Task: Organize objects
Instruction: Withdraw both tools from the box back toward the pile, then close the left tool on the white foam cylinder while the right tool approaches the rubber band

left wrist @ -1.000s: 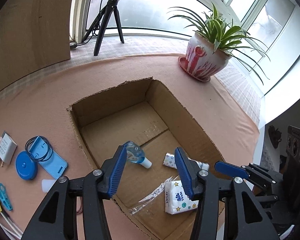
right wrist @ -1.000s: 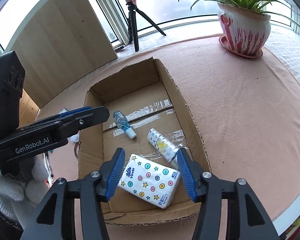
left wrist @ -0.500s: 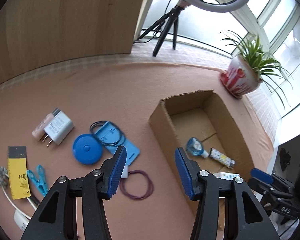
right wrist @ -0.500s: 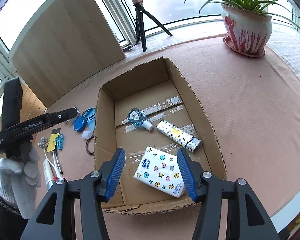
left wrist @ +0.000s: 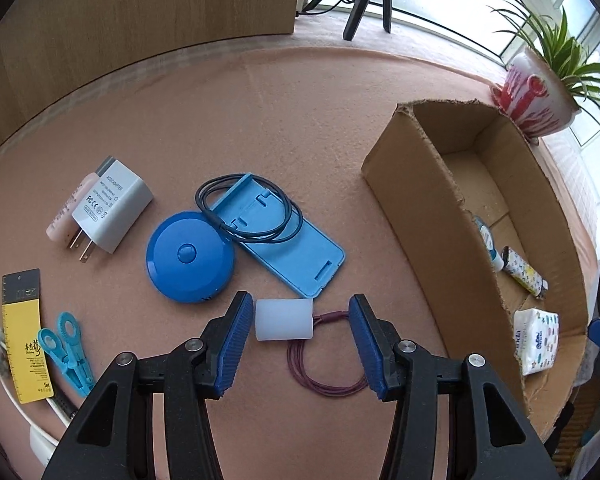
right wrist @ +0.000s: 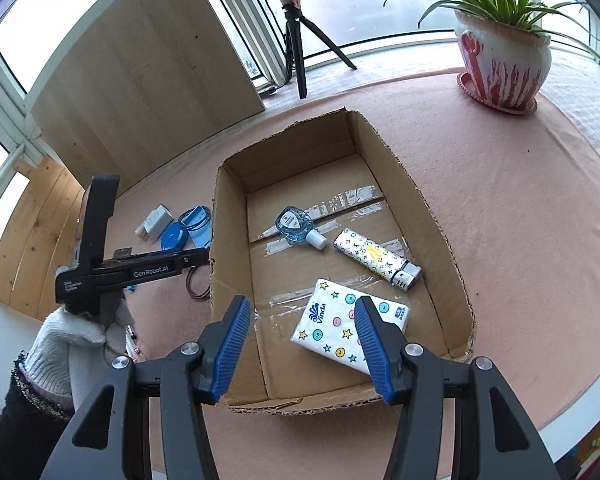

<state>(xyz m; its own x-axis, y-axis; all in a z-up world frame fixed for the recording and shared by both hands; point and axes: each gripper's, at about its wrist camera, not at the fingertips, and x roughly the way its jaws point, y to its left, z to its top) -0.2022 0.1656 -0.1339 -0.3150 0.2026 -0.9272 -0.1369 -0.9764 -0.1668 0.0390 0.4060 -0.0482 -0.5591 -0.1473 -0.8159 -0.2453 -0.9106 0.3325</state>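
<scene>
My left gripper (left wrist: 300, 330) is open and low over the pink cloth, with a white plastic cylinder (left wrist: 283, 319) lying between its fingers beside the left pad, and a maroon cord loop (left wrist: 324, 364) under it. My right gripper (right wrist: 302, 334) hangs open above the near end of the cardboard box (right wrist: 440, 216). Inside the box lie a tissue pack (right wrist: 342, 330), a patterned lighter (right wrist: 376, 258) and a small clear blue bottle (right wrist: 298, 226). The left gripper (right wrist: 140, 268) also shows in the right wrist view, held by a gloved hand (right wrist: 72, 344) left of the box.
Left of the box lie a blue phone case (left wrist: 284, 236) with a black cable on it, a round blue tape measure (left wrist: 190, 256), a white charger (left wrist: 108, 204), a yellow card (left wrist: 26, 336) and small blue scissors (left wrist: 66, 348). A potted plant (right wrist: 500, 68) and tripod (right wrist: 298, 48) stand behind.
My left gripper swung away from the box to the left and came down over the white cylinder. The right gripper drew back a little from the box.
</scene>
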